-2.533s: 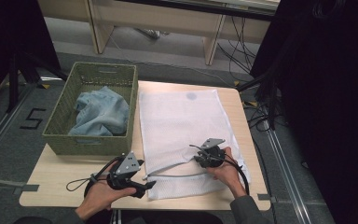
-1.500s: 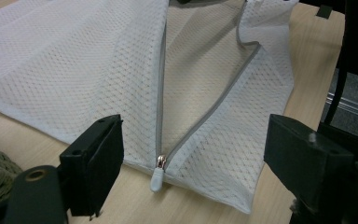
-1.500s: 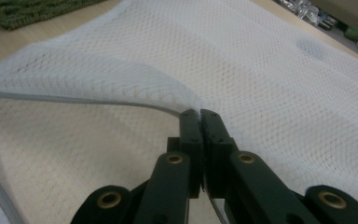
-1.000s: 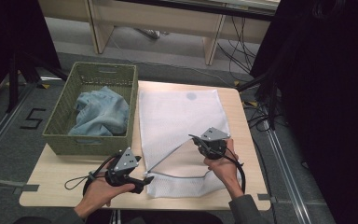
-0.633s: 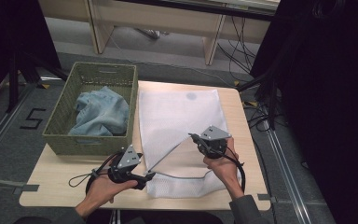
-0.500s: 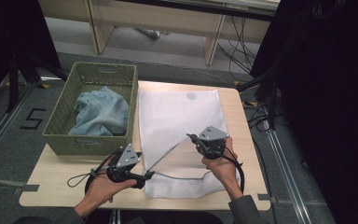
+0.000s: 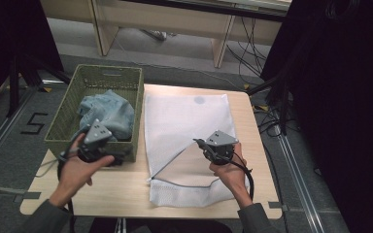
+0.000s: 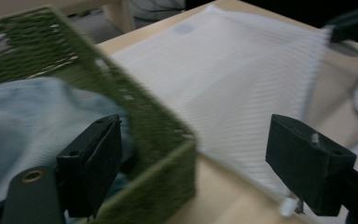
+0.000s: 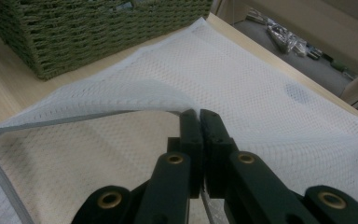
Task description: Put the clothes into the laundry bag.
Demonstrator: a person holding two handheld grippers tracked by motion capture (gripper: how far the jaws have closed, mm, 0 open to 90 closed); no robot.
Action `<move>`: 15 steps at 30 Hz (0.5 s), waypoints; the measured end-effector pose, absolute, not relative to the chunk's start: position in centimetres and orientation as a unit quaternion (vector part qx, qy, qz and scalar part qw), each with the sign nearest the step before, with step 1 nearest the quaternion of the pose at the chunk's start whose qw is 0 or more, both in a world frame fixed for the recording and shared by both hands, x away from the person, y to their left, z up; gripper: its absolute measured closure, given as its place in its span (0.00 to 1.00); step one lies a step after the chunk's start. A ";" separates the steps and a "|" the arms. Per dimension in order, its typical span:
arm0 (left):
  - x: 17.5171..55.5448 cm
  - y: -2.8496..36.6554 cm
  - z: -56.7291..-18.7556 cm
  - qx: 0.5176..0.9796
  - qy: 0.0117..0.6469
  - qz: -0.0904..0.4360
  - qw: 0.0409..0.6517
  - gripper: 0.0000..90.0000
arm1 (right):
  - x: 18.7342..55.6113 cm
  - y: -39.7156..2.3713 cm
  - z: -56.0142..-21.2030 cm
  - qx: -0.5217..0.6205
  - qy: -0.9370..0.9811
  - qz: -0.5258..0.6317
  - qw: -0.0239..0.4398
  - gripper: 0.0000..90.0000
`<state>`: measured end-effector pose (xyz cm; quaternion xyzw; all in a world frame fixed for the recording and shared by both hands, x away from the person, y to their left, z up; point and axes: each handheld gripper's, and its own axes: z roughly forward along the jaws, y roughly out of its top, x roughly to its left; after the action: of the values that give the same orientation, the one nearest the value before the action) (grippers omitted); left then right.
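Note:
A white mesh laundry bag [image 7: 184, 116] lies flat on the wooden table [image 7: 111, 189], unzipped along its near left side. My right gripper [image 7: 196, 142] is shut on the bag's upper layer and holds that flap raised, so the mouth gapes. In the right gripper view the pinched mesh [image 9: 261, 93] and its grey zip edge [image 9: 65, 120] run left from the right gripper [image 9: 200, 114]. My left gripper [image 7: 119, 156] hovers over the near right corner of the green woven basket [image 7: 58, 126]. Its jaws have just opened a touch wider and nothing is gripped. Light blue denim [image 7: 107, 111] fills the basket.
In the left gripper view, the left gripper [image 8: 196, 135] straddles the basket corner [image 8: 158, 126], with denim [image 8: 23, 112] to the left and the bag [image 8: 223, 70] beyond. Wooden furniture legs and cables stand on the floor past the table's far edge.
My left hand has left the bag's near left edge and moved left and up to the basket's near corner. The right gripper keeps the flap raised in the same place.

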<state>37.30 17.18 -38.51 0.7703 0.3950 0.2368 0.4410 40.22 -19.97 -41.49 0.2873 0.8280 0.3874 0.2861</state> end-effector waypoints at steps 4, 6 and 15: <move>39.7 19.9 -37.3 0.770 0.430 0.258 0.394 0.18 | 40.1 -19.9 -41.4 0.299 0.829 0.388 0.270 0.99; 41.0 21.4 -36.8 0.784 0.431 0.264 0.360 0.18 | 40.1 -20.0 -41.4 0.292 0.828 0.388 0.280 0.99; 46.2 24.4 -38.1 0.770 0.497 0.228 0.329 0.18 | 40.3 -20.0 -41.4 0.290 0.828 0.390 0.281 0.99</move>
<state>46.19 24.40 -38.12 0.7702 0.4970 0.2276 0.3286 40.29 -20.01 -41.43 0.2898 0.8276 0.3902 0.2807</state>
